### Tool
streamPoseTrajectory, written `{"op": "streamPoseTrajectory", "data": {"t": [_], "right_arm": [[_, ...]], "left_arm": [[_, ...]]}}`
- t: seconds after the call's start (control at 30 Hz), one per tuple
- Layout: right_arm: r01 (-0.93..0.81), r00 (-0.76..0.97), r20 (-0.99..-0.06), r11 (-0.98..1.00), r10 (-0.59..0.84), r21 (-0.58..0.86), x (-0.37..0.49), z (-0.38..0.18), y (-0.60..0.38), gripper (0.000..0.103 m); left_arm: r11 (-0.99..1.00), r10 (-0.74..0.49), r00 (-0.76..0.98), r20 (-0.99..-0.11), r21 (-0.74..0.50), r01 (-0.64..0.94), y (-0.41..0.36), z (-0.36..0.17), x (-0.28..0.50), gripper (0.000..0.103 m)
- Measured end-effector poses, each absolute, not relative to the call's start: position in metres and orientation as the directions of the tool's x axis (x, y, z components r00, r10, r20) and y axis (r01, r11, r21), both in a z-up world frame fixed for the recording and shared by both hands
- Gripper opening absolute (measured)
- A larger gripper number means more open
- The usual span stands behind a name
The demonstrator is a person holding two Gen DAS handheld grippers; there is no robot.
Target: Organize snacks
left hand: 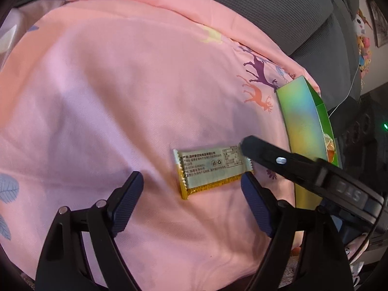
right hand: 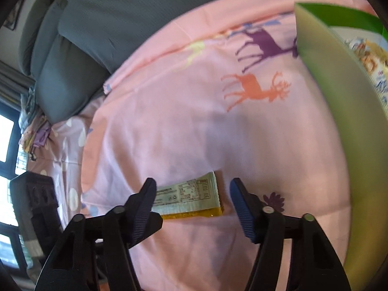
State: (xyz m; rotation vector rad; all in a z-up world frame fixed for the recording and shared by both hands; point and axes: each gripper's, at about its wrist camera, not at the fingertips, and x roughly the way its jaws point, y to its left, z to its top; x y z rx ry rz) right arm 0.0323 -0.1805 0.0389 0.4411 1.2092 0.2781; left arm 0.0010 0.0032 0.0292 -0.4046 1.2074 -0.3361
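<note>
Snack bar (left hand: 211, 169) lies flat on the sheet (left hand: 121, 97), light, crinkly, slippery; pinch across its middle. Both grippers, left (left hand: 191, 194) and right (right hand: 191, 198), gape empty; box (left hand: 303, 126) at three o'clock.

A pink sheet (left hand: 121, 97) printed with deer (right hand: 257, 89) and leaves covers the near surface. Grey cushions (right hand: 80, 55) rise at the far side. In the right wrist view, bright windows (right hand: 6, 135) with dark frames stand at the left. A framed picture (left hand: 378, 21) hangs on the far right wall.
</note>
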Motion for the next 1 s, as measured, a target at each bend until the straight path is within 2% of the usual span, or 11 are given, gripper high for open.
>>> {"op": "streamPoseTrajectory", "data": {"t": [0.07,0.13,0.2,0.33,0.47,0.57,1.0], "right_arm": [[0.035,0.323,-0.836,0.877,0.445,0.48,0.035,0.034,-0.179,0.058],[0.035,0.321,-0.833,0.873,0.451,0.487,0.035,0.031,-0.177,0.058],[0.019,0.315,-0.833,0.874,0.455,0.485,0.035,0.031,-0.174,0.058],[0.005,0.32,-0.843,0.889,0.432,0.457,0.032,0.032,-0.167,0.058],[-0.021,0.305,-0.828,0.872,0.471,0.489,0.03,0.033,-0.162,0.058],[-0.05,0.345,-0.833,0.895,0.432,0.444,0.025,0.041,-0.154,0.058],[-0.074,0.428,-0.807,0.906,0.407,0.417,0.015,0.068,-0.151,0.058]], "left_arm": [[0.876,-0.467,0.324,-0.822,-0.481,0.043,0.002,0.028,0.0,0.075],[0.876,-0.471,0.321,-0.822,-0.478,0.06,-0.002,0.028,0.0,0.061],[0.873,-0.482,0.312,-0.819,-0.479,0.089,-0.007,0.029,0.0,0.054],[0.899,-0.435,0.336,-0.835,-0.425,0.106,-0.014,0.03,-0.003,0.044],[0.883,-0.466,0.328,-0.822,-0.452,0.125,-0.019,0.031,-0.003,0.042],[0.885,-0.464,0.355,-0.812,-0.445,0.139,-0.018,0.037,-0.005,0.042],[0.869,-0.494,0.415,-0.764,-0.457,0.193,-0.014,0.058,-0.019,0.041]]}}
